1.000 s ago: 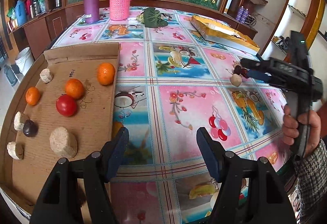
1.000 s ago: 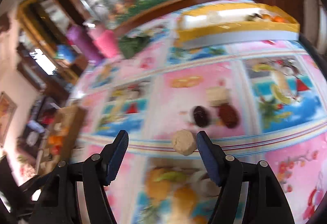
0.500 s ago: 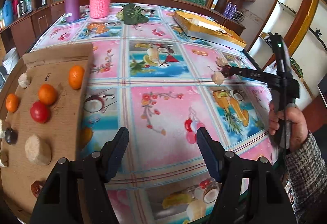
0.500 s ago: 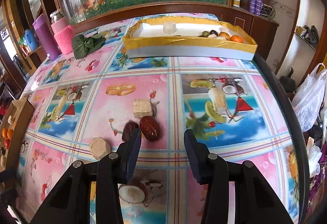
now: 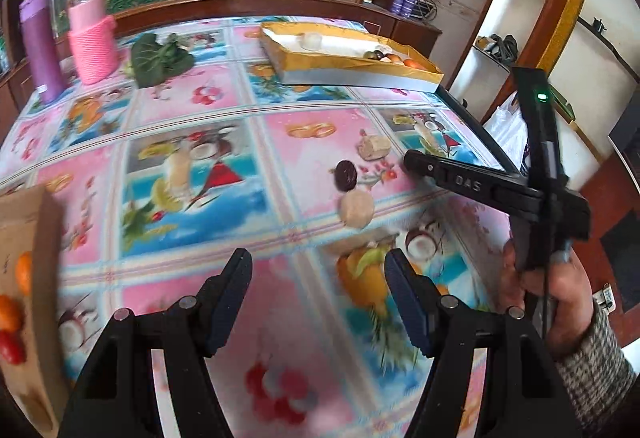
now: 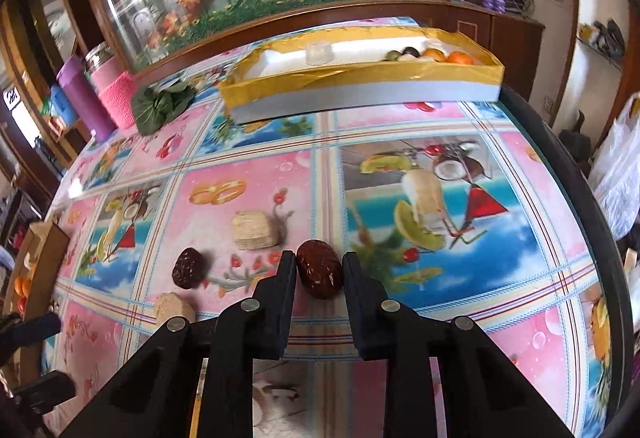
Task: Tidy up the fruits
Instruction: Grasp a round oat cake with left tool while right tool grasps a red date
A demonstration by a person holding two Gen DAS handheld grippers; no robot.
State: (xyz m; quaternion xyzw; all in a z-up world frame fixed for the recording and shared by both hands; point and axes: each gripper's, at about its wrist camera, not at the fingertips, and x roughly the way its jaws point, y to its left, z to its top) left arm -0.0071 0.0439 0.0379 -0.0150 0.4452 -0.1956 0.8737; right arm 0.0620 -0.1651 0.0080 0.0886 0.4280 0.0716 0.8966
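Reaching low over the surface (image 6: 520, 238), the right hand-held gripper (image 6: 318, 274) has its fingers narrowed around a reddish-brown date (image 6: 319, 273); the left pad looks to touch it, while a thin gap may remain on the right, so a firm pinch cannot be confirmed. In the left wrist view the person's hand (image 5: 556, 302) grips the tool's handle at the surface's right edge, fingers pointing inward. The left hand-held gripper (image 5: 318, 296) hovers above the cloth with its fingers spread wide and nothing between them.

Left of the held date lie a darker date (image 6: 187, 273), a pale square block (image 6: 255, 231) and a round tan piece (image 6: 173, 308). Farther back sits a yellow-lined box (image 6: 360, 84) with oranges and other fruit at its right end. A cardboard sheet (image 5: 36, 238) with oranges and a tomato lies at the far left.
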